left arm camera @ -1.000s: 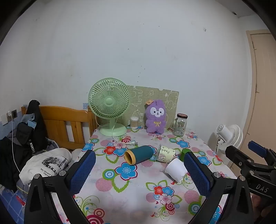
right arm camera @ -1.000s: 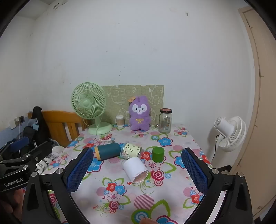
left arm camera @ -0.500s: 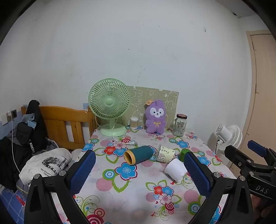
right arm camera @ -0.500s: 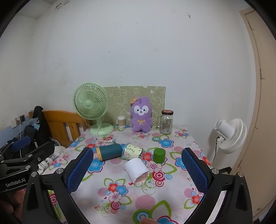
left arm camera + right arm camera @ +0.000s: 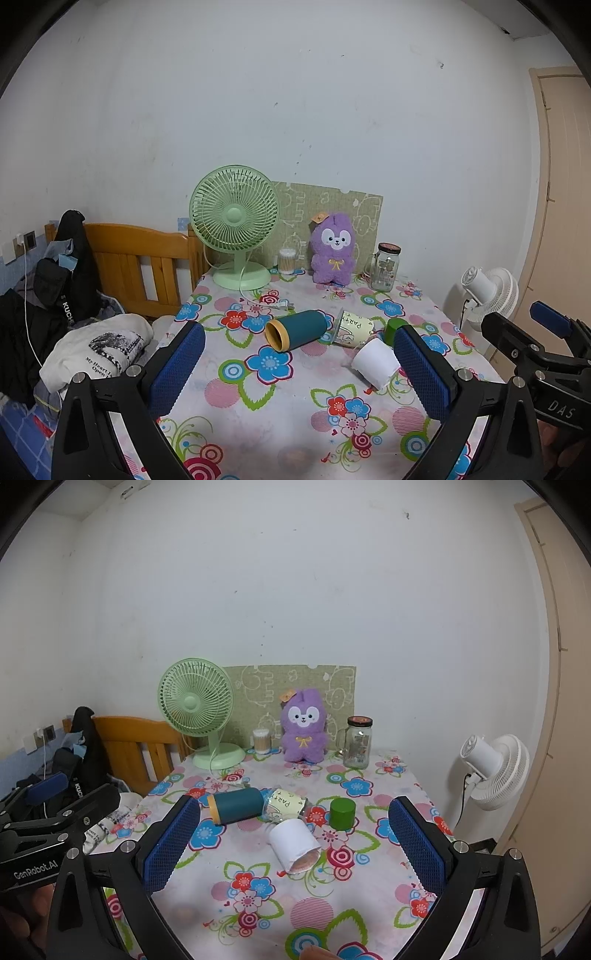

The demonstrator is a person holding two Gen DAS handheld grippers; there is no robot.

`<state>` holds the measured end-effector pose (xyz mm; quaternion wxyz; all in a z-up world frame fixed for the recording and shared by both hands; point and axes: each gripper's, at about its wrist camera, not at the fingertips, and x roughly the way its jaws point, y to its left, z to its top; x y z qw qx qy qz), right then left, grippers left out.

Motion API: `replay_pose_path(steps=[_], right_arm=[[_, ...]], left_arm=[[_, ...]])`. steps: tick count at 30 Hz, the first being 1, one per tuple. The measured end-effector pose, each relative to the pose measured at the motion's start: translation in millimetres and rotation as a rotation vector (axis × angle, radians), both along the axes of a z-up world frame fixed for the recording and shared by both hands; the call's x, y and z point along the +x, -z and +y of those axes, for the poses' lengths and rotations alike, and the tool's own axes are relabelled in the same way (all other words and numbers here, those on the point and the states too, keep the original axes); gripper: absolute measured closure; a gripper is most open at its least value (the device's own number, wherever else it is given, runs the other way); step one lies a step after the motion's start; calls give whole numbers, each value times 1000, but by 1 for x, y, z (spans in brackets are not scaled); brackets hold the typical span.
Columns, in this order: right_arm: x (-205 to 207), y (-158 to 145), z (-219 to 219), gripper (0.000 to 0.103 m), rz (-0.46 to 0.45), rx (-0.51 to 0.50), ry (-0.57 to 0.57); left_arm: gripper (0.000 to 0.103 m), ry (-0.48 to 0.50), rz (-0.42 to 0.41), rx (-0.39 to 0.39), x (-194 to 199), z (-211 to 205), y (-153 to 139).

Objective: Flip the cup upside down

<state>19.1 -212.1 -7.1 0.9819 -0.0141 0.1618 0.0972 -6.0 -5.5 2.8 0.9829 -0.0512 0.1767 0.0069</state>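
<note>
Several cups lie on the flowered tablecloth (image 5: 266, 406). A teal cup with a yellow rim (image 5: 296, 329) (image 5: 235, 805) lies on its side. A clear "PARTY" cup (image 5: 352, 326) (image 5: 284, 802) lies on its side beside it. A white paper cup (image 5: 375, 363) (image 5: 294, 845) lies on its side nearer me. A small green cup (image 5: 342, 813) (image 5: 393, 329) stands upside down. My left gripper (image 5: 299, 369) is open and empty above the table's near edge. My right gripper (image 5: 293, 845) is open and empty, held back from the cups.
A green desk fan (image 5: 236, 225), a purple plush (image 5: 333, 248), a glass jar (image 5: 386, 266) and a cotton-swab box (image 5: 287, 260) stand along the table's back. A wooden bed frame (image 5: 140, 258) with clothes is at left. A white floor fan (image 5: 493, 768) is at right.
Both grippers have drifted slightly; the right wrist view has shifted a little. The cups have not moved and both grippers stay open.
</note>
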Motion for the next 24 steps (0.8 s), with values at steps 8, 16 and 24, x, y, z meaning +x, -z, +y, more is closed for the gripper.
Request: replay_pose_path(steps=[8,16,24], right_arm=[[0,0,1,0,0,-1,-3],[-2,2,3,0,0,-4,-6],[-1,5,5,0,1,-7,-6]], left_arm=[[0,-3,3,-4,4,5,4],[0,-4,7,-7,4,6,5],[0,-5,12,-7,4,7,5]])
